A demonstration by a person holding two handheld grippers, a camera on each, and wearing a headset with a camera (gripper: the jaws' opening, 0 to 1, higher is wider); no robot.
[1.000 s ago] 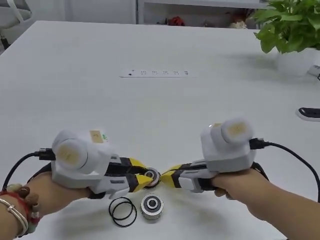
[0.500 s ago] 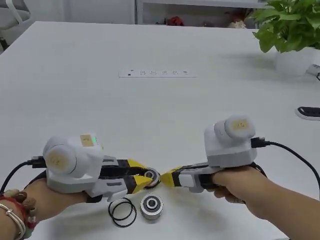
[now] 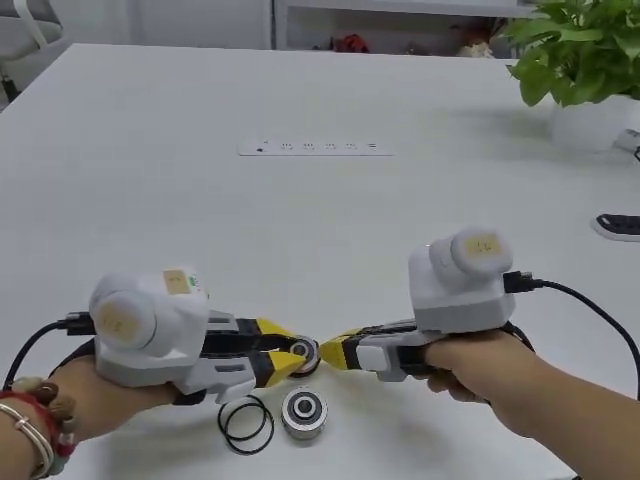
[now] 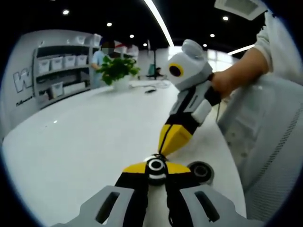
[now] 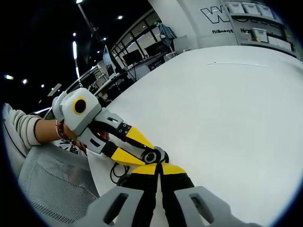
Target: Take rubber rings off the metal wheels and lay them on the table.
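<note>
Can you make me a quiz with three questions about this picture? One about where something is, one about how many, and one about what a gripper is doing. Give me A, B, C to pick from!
1. Where are the rubber rings that have come off?
A. In a box.
B. On the table, beside the loose wheel.
C. Hanging on a hook.

2. How many wheels are there?
A. One.
B. Two.
C. Five.

3. What is the left gripper doing?
A. Wide open, holding nothing.
B. Holding a cup.
C. Shut on a metal wheel.

Answers:
1 B, the black rings lie flat next to the loose wheel.
2 B, one wheel lies on the table and one sits in the left gripper.
3 C, its yellow jaws clamp that wheel from both sides.
</note>
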